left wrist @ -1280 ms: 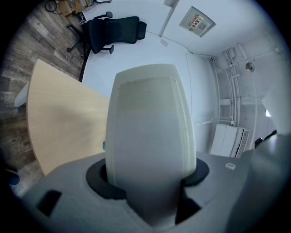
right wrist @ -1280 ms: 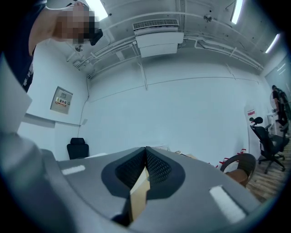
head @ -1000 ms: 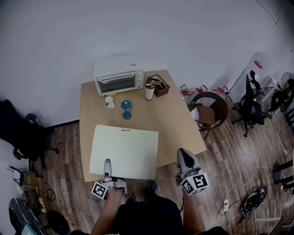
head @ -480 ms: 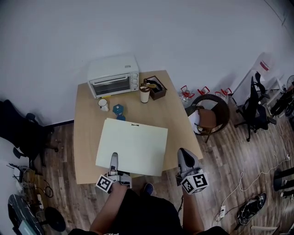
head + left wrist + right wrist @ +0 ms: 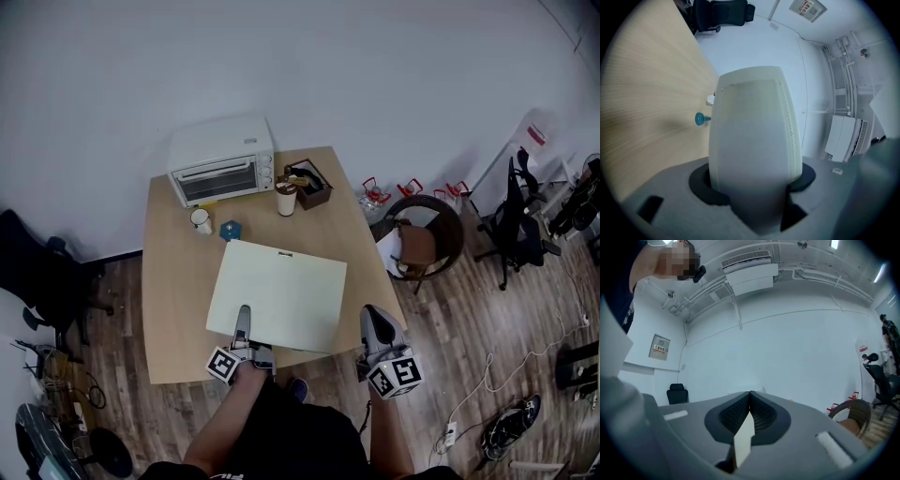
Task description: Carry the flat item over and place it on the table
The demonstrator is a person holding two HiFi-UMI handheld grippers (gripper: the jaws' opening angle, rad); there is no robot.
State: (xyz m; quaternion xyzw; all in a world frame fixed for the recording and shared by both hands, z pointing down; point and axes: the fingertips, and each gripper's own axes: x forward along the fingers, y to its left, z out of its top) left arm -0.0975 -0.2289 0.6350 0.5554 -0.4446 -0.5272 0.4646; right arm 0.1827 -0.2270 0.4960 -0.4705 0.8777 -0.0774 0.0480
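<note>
Since the earlier frame the mat (image 5: 278, 291) has gone further in over the table (image 5: 173, 309), toward the oven (image 5: 221, 161). Its far edge now lies just beside the blue thing (image 5: 230, 229) and near the mug (image 5: 200, 219) and cup (image 5: 286, 199). Bare tabletop stays open along its left side. Its near right corner comes about to the table's near edge. The left gripper (image 5: 243, 317) is clamped on the mat's near edge. The right gripper (image 5: 373, 319), jaws pressed together and holding nothing, hangs off the table's near right corner, apart from the mat, with open floor between it and the chair (image 5: 427, 230).
</note>
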